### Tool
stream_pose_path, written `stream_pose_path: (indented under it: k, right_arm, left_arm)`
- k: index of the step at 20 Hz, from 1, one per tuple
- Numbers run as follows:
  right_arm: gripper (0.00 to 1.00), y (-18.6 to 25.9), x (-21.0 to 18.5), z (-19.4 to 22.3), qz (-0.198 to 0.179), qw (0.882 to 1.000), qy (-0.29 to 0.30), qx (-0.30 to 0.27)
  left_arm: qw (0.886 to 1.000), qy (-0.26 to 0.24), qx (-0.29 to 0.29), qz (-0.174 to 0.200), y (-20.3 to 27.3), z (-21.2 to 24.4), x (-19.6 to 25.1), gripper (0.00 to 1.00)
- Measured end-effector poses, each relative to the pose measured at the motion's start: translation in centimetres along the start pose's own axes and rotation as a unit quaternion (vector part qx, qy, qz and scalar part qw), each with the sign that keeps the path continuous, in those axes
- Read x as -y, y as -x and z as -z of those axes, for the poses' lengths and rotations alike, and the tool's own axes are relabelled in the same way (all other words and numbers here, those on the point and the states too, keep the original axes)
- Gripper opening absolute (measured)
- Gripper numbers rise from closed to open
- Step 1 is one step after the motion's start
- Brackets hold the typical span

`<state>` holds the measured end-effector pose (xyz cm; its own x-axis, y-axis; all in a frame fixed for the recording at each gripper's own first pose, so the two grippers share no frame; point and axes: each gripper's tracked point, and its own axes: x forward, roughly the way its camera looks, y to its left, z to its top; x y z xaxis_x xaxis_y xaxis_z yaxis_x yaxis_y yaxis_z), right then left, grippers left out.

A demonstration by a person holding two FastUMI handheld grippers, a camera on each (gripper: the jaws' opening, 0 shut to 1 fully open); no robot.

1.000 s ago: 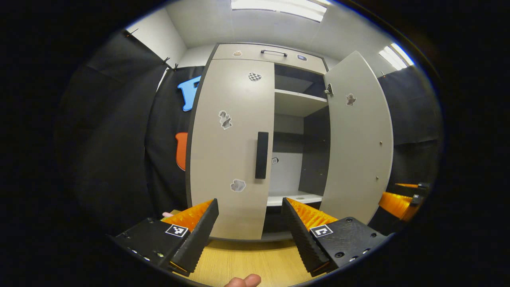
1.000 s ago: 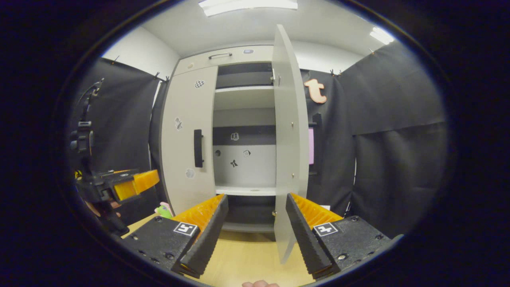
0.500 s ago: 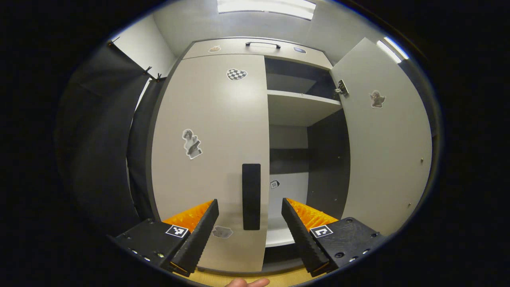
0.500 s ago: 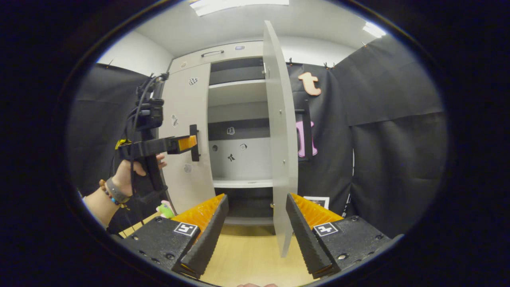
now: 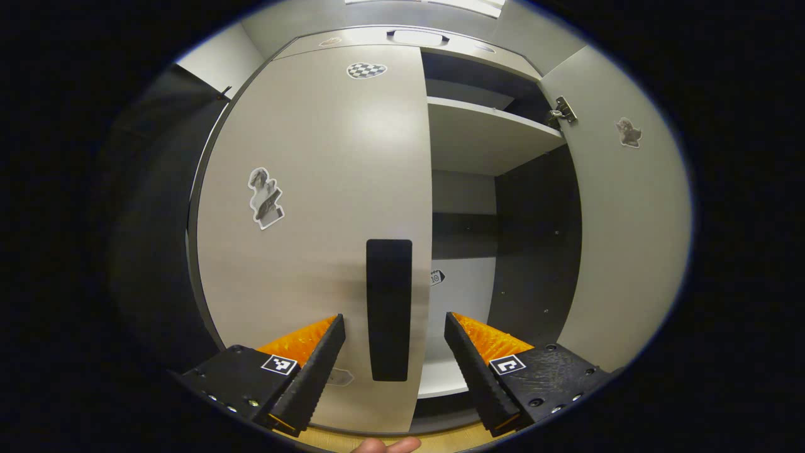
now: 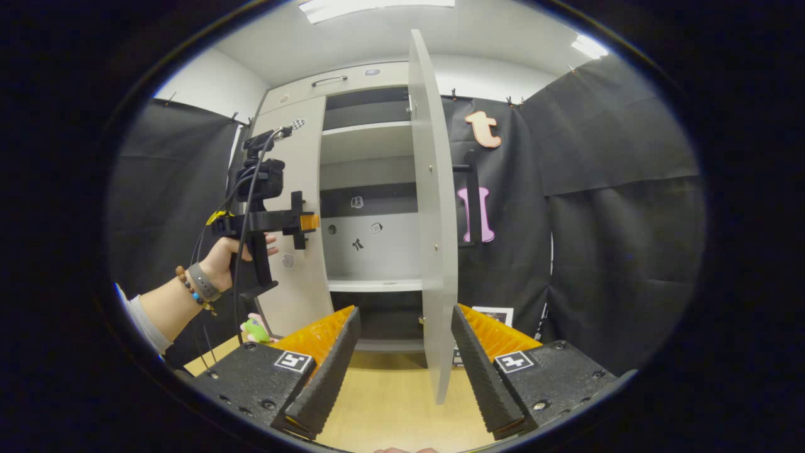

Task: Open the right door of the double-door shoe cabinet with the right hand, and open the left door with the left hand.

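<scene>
Left door (image 5: 314, 207) of the shoe cabinet (image 6: 302, 94) shut flush, straight ahead of the left gripper (image 5: 395, 352); right door (image 6: 431, 214) swung wide, edge-on in the right gripper view. Left gripper spread open, fingers either side of the black vertical bar handle (image 5: 389, 308) near the door's free edge, not yet pinching it. Seen from the right gripper view, that tool (image 6: 295, 221) held in a hand (image 6: 233, 255) up at the handle. Right gripper (image 6: 399, 371) also open, empty, hanging back above the wooden floor (image 6: 390, 409) with the open door's edge between its fingers, apart from it.

Likely a stiff, light laminate panel on sprung hinges (image 5: 561, 113): smooth face, no purchase there. Best taken on the bar handle at mid-height, squeezed across its width, then drawn along the hinge arc. Some slip risk on the slick handle if pulled askew.
</scene>
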<state>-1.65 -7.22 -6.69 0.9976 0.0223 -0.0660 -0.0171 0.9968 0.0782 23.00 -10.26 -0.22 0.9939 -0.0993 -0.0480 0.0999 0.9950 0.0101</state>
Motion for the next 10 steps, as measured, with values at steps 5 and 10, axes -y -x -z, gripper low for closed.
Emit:
stream_pose_path:
  k: [5,10]
  right_arm:
    - [0.91,-0.8,0.1,0.2,-0.001,1.0,-0.003,-0.003]
    - [0.91,-1.4,-0.2,0.3,-0.005,1.0,0.0,-0.004]
  left_arm:
    - [1.0,0.009,-0.007,-0.015,-1.2,0.3,-1.3,0.95]
    - [1.0,0.005,-0.007,-0.017,-1.1,0.3,-1.3,0.93]
